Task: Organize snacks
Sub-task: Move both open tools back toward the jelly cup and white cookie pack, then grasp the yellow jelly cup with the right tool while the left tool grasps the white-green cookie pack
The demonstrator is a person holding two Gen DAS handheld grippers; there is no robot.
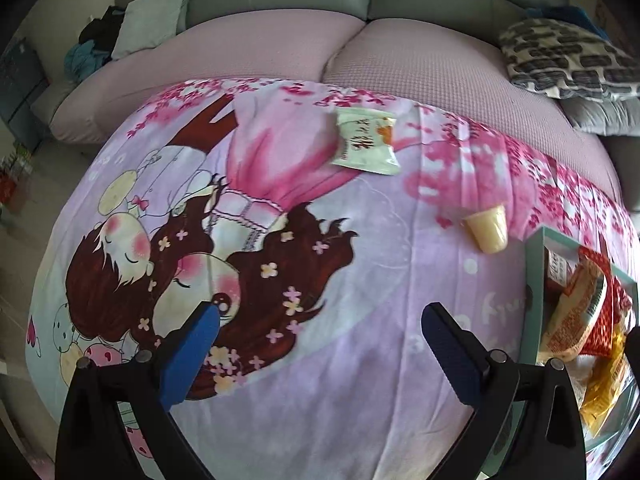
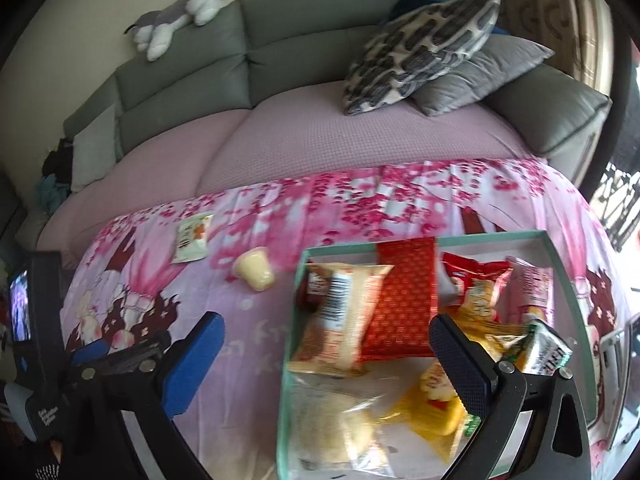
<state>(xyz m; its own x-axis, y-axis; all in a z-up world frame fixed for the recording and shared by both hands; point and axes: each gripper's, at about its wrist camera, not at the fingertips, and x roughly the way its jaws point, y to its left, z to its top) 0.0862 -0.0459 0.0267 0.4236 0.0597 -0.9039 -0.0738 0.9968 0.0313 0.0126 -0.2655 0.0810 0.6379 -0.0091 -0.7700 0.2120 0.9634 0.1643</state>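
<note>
Most snacks already gathered in the teal box (image 2: pixel 568 280) at the right of the cartoon-printed blanket (image 1: pixel 360 360), presumably as the collecting place: a beige barcode packet (image 2: pixel 340 312) leaning against the left wall, a red patterned packet (image 2: pixel 404 304) laid flat in the middle, a red-and-yellow bag (image 2: pixel 476 284) toward the far side, yellow wrappers (image 2: pixel 432 408) and a clear bag of pale rounds (image 2: pixel 340 428) at the near end. Two pieces left outside on the blanket, well apart from the box's contents: a white sachet with an orange picture (image 1: pixel 366 142) far up near the pink blossom print, and a pale yellow jelly cup (image 1: pixel 489 227) lying tipped on its side, just beside the box's far-left corner. Left gripper (image 1: pixel 320 320) spread wide, nothing between its blue pads (image 1: pixel 192 356), hovering low over the blanket and pointed toward the two strays, likely lined up for the next pick. Right gripper (image 2: pixel 328 344) likewise splayed and empty, poised over the box's left wall, right finger above the yellow wrappers, perhaps from a drop. Judged near the end: only cup and sachet left. Cup rounded and on its side, so apt to roll under a careless pinch; sachet flat and thin, needing a low, edge-on approach. Grey sofa (image 2: pixel 320 40) behind, not involved.
</note>
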